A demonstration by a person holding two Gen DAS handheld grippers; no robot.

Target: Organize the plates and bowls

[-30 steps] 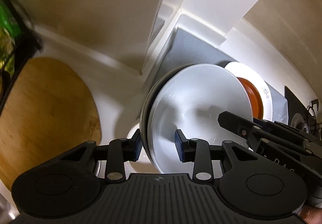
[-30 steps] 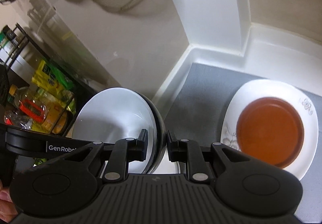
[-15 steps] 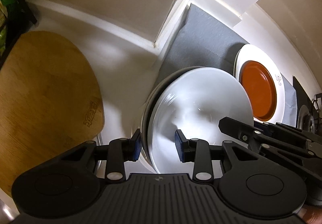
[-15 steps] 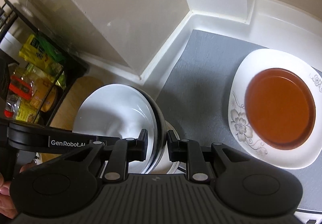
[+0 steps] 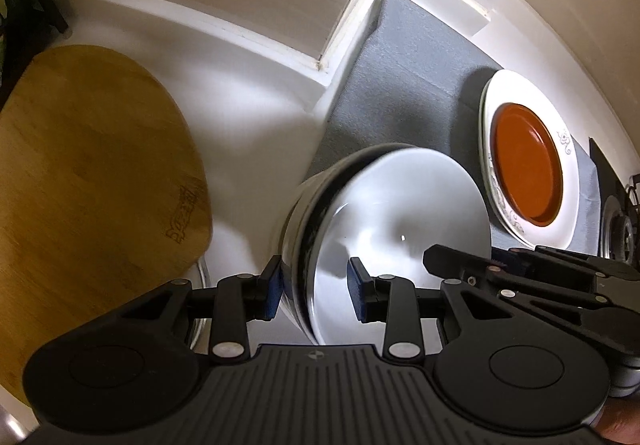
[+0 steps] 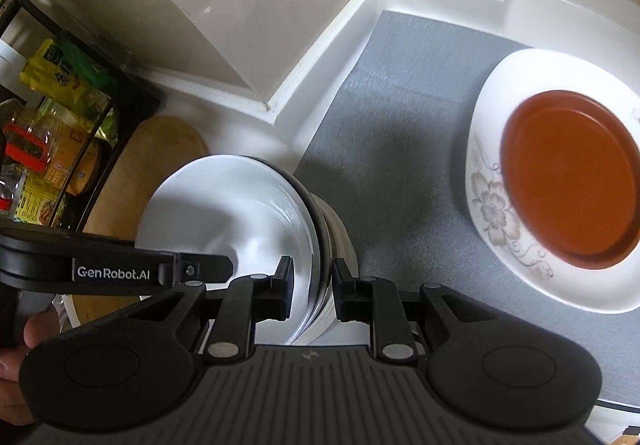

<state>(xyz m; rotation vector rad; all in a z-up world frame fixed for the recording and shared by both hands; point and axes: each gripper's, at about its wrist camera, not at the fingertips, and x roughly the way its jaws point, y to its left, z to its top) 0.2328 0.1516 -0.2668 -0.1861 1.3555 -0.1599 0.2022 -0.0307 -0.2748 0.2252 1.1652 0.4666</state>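
White nested bowls (image 5: 404, 229) hang pinched by left gripper (image 5: 316, 293) and right gripper (image 6: 311, 287) over the grey mat's (image 6: 404, 117) left edge.

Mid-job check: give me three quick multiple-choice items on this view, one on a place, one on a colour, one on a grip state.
1. The orange dish sits:
A. on the wooden board
B. inside the floral plate
C. on the bare counter

2. The mat is:
A. grey
B. green
C. red

3. The bowl stack is:
A. gripped by both grippers
B. gripped by one gripper
C. untouched

Key: 1 B, the floral plate rings it. 2 A, grey under the plate. 3 A, the left gripper and right gripper each clamp the rims.
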